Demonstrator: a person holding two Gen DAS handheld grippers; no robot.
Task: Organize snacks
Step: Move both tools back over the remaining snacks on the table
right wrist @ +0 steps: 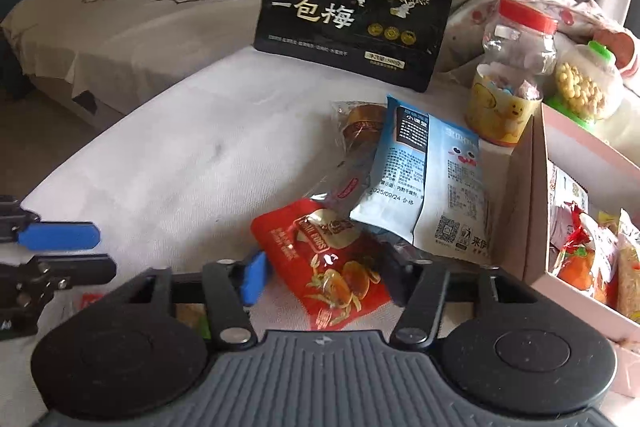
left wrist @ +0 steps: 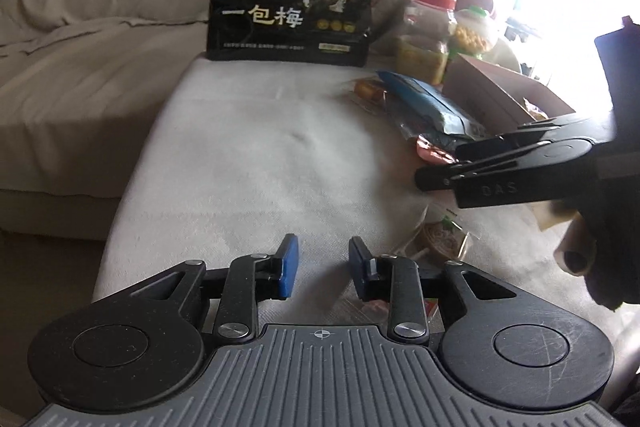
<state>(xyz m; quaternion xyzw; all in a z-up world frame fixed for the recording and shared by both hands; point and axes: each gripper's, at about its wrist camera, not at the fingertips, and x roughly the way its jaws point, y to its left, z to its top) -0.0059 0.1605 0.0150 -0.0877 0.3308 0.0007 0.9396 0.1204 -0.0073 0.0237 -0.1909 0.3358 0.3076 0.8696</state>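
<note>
Jaws of the right gripper (right wrist: pixel 320 277) are spread wide around a red foil snack packet printed with crabs (right wrist: pixel 326 263), the blue left pad (right wrist: pixel 253 279) touching or nearly touching its edge while the far pad is hidden behind the packet; whether a squeeze has begun cannot be told, so the packet is judged straddled, not yet held. Against that packet's far end a pale blue printed pouch (right wrist: pixel 430 179) is propped, lying partly over a clear-wrapped brown pastry (right wrist: pixel 356 127), so the pile may shift when the red one is lifted. Just to the right a shallow pink cardboard box (right wrist: pixel 536 195), already partly filled with wrapped snacks, is presumably the destination. Beyond it, a red-lidded clear plastic jar (right wrist: pixel 516 67) and a large black pouch with gold lettering (right wrist: pixel 356 15) are stood upright at the far edge of the white padded ottoman (right wrist: pixel 168 163). The left gripper (left wrist: pixel 323 267) is kept low over bare fabric with its blue pads moderately parted and nothing between them, apparently waiting clear of the pick.
</note>
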